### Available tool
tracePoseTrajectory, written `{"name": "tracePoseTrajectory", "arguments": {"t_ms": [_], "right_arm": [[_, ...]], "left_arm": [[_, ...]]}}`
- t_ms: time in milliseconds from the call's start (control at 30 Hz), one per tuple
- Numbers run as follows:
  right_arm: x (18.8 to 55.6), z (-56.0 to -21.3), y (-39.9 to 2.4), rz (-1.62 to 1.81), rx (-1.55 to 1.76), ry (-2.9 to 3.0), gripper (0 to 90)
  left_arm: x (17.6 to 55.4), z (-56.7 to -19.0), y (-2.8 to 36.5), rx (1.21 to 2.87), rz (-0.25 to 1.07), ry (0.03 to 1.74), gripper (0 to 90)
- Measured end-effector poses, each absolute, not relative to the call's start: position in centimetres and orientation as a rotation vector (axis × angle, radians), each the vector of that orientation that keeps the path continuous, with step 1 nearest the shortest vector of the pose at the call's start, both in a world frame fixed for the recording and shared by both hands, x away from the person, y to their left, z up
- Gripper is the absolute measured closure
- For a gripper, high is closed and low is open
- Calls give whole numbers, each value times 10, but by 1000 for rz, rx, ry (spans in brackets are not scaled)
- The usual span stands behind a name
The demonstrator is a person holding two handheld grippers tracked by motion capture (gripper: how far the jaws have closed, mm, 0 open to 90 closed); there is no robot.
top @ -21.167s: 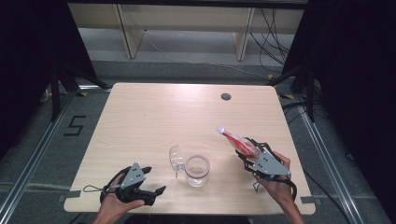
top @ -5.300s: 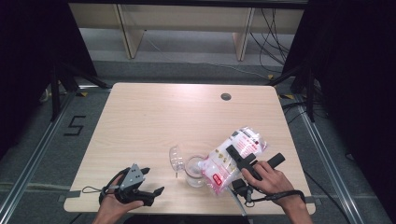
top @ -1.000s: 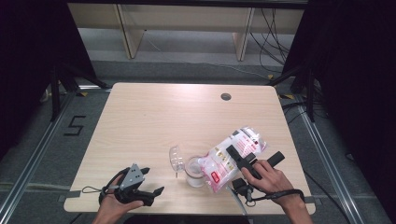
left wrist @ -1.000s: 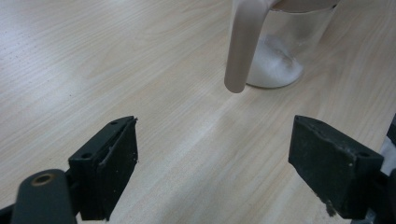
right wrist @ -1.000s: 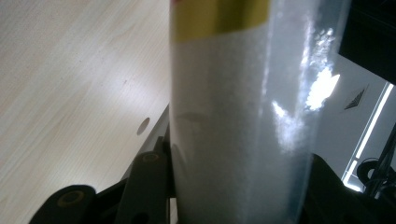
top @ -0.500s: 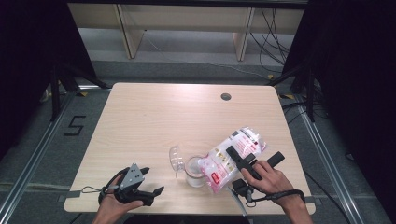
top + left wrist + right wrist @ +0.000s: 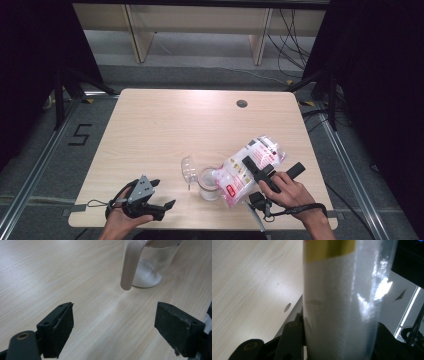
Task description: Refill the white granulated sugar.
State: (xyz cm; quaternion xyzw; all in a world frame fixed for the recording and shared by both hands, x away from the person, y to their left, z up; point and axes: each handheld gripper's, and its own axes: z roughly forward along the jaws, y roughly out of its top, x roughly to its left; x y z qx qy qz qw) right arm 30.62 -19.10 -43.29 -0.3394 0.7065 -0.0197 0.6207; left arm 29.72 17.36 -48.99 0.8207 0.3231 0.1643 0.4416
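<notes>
A clear glass jar (image 7: pixel 208 184) stands near the table's front edge, its hinged lid (image 7: pixel 188 169) swung open to the left. A plastic bag of white granules (image 7: pixel 244 169) with red print lies tilted, its lower end over the jar's mouth. My right gripper (image 7: pixel 256 171) is shut on the bag's middle. In the right gripper view the bag (image 7: pixel 337 295) sits between the jaws of my right gripper (image 7: pixel 337 346). My left gripper (image 7: pixel 164 194) rests open at the front left. In the left gripper view, that gripper (image 7: pixel 117 325) faces the jar (image 7: pixel 152 267), which has white powder at its bottom.
The light wooden table (image 7: pixel 165 130) has a round cable hole (image 7: pixel 242 103) at the back right. Dark curtains and metal floor rails flank the table, with shelving legs beyond its far edge.
Since the earliest frame the right gripper has brought the bag from upright at the right down to a tilt over the jar. Over the last second nothing has visibly moved.
</notes>
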Motion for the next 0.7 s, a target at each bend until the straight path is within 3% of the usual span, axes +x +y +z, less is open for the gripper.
{"name": "tracePoseTrajectory", "arguments": {"t_ms": [700], "right_arm": [[305,-433,-191,-35,-786,1624,654]], "left_arm": [[298,-490,174,2032,403,801,154]]}}
